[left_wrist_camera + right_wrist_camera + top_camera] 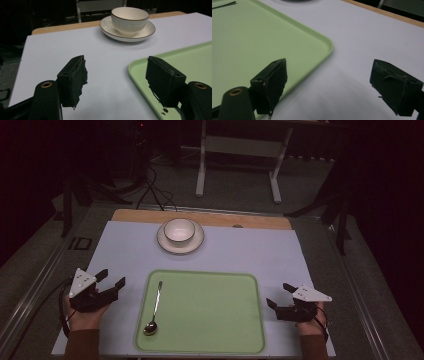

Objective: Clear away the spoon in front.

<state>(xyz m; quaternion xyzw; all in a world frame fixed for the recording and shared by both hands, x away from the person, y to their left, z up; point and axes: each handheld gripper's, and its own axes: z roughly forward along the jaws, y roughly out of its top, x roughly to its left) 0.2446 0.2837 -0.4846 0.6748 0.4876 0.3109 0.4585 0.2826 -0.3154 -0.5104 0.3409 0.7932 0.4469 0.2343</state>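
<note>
While our left tool (pixel 111 280) and right tool (pixel 280 295) gape wide, both sit beside the green tray (pixel 210 320) edges.

**Both grippers rest low with jaws apart**

The left gripper (pixel 111 280) is held in the person's left hand (pixel 85 312) at the near left, and it points forward and to the right. Its jaws stand wide apart and hold nothing. The right gripper (pixel 279 295) is in the right hand (pixel 311 322) at the near right and points to the left. Its jaws are also spread and hold nothing. Both forearms come in from below.
</note>
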